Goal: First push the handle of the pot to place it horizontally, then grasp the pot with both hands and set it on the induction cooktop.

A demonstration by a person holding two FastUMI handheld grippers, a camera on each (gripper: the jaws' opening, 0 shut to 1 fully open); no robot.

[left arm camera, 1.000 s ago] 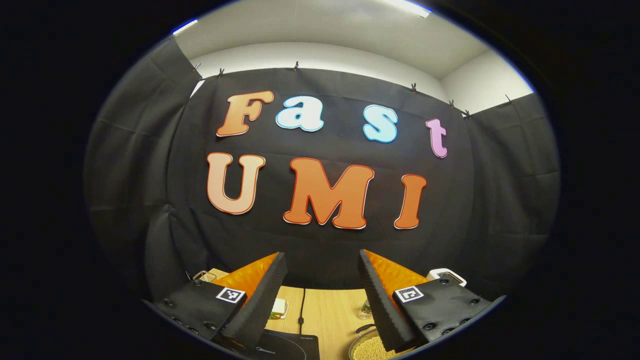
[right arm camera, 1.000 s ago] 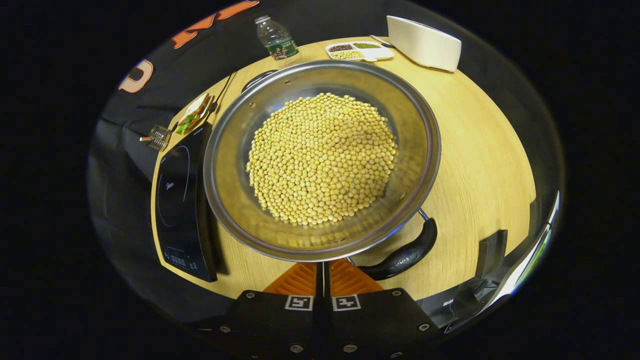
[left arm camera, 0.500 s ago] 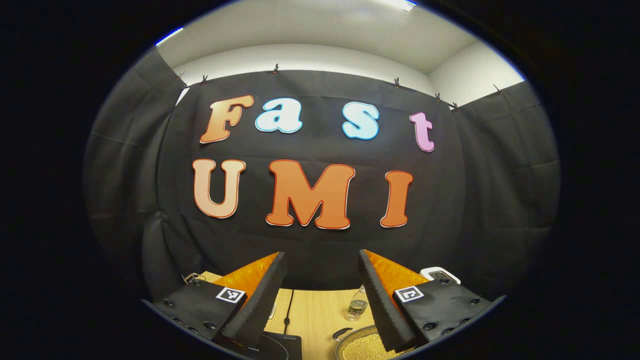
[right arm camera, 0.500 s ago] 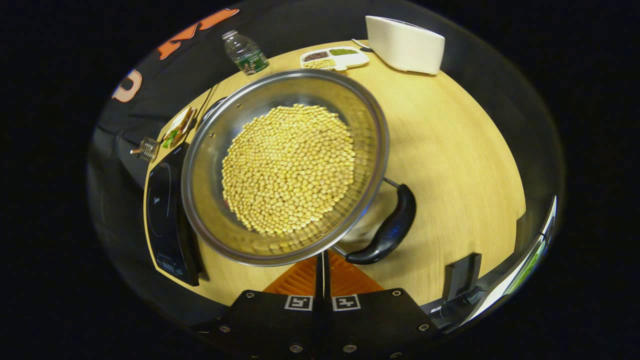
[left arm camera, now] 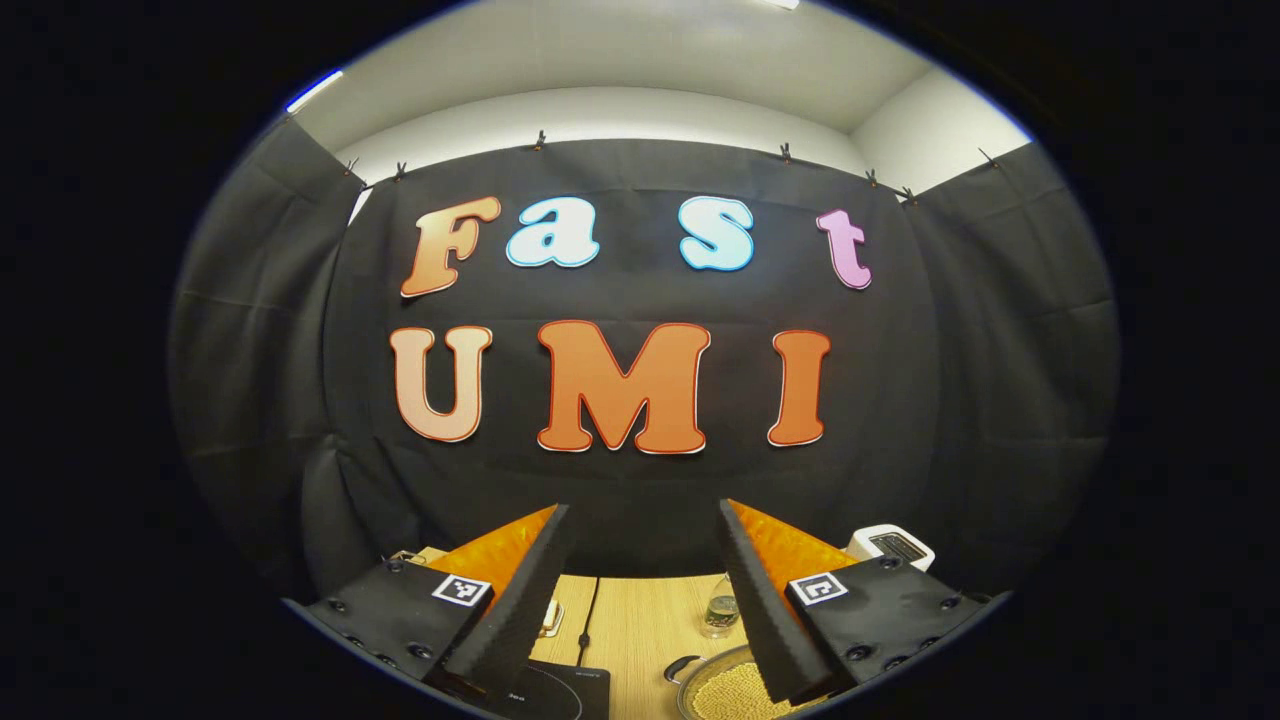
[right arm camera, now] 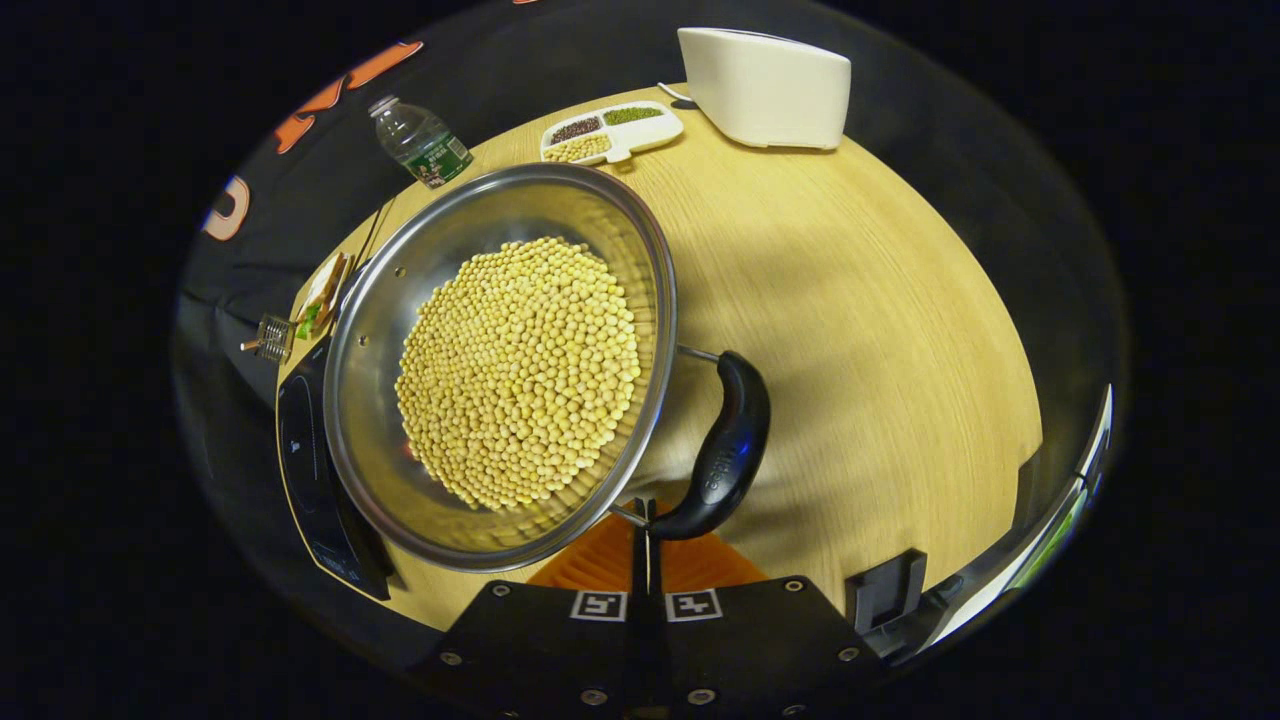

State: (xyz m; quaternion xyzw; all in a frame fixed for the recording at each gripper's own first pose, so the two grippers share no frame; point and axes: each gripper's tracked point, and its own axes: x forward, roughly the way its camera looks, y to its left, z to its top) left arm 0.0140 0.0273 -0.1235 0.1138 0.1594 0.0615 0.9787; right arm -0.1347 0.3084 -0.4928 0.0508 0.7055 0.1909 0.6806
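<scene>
Table [right arm camera: 880, 330] of pale wood carries our pot [right arm camera: 370, 400] of beans, its handle [right arm camera: 728, 455] just ahead of our right gripper [right arm camera: 645, 535], fingers together; the induction cooktop [right arm camera: 300, 460] lies beside the pot; our left gripper [left arm camera: 640, 590] hangs spread, facing black cloth walls and a white ceiling.

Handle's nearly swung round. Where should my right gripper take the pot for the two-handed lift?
Probably the black loop handle on the pot: it stands clear of the rim on two wire posts. Come in from the table side, opposite the cooktop, with the right gripper, its fingers across the curved bar.
</scene>
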